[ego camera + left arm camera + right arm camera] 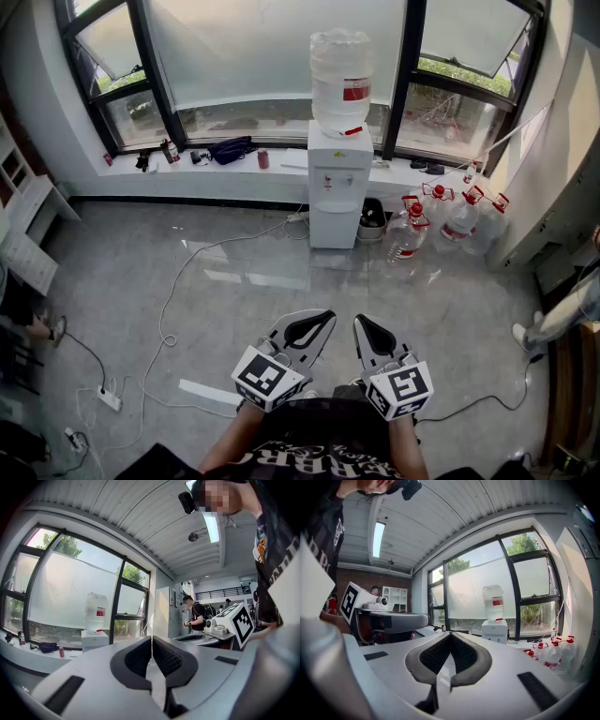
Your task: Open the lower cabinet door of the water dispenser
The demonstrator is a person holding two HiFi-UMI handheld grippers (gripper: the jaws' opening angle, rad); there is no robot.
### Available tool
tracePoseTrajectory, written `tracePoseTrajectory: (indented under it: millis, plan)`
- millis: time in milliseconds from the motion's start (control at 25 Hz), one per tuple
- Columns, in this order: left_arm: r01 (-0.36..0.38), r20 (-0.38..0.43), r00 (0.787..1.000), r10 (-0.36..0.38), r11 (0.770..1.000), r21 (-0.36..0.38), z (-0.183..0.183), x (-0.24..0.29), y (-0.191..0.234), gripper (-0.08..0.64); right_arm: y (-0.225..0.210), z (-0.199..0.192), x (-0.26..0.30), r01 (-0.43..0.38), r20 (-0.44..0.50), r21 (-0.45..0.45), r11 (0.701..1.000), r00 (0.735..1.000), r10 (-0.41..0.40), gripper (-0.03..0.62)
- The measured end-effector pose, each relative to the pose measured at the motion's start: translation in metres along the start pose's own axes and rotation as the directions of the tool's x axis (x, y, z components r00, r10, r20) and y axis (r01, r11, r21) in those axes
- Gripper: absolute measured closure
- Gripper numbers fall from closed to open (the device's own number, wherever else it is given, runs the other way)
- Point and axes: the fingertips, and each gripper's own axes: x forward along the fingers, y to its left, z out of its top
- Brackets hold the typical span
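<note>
A white water dispenser stands against the window wall with a clear bottle on top. Its lower cabinet door is closed. The dispenser also shows far off in the left gripper view and the right gripper view. My left gripper and right gripper are held close to my body at the bottom of the head view, far from the dispenser. Both are shut with nothing between the tips; the left gripper's black pads meet, and so do the right's.
Several water jugs with red caps stand on the floor right of the dispenser. A white cable runs across the grey floor to a power strip at left. A person's leg is at the right edge. Small items lie on the windowsill.
</note>
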Motion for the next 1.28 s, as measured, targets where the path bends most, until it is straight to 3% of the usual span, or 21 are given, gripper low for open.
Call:
tracePoseTrajectory:
  millis: [440,880,1120,1280]
  plan:
    - [0.007,0.009,1.000,-0.006,0.999,-0.033,-0.008,-0.011,0.003,0.541,0.015,-0.003,-0.008,0.011,-0.004,0.025,1.000,1.000,-0.011,0.581]
    - [0.004,-0.036,0.999,-0.006,0.998,-0.070,-0.024,0.008,0.017,0.541,-0.009,-0.020,0.005,0.010,-0.042,0.080,0.997,0.999,-0.006,0.581]
    - [-0.024,-0.069,0.997,0.020,0.998,-0.065,-0.037,0.035,0.044,0.541,-0.041,-0.030,0.038,-0.016,-0.055,0.115,0.993,0.998,0.022,0.581]
    - [-0.044,-0.087,0.995,0.038,0.996,-0.076,-0.042,0.079,0.072,0.541,-0.085,-0.032,0.065,-0.028,-0.050,0.129,0.991,0.998,0.034,0.581]
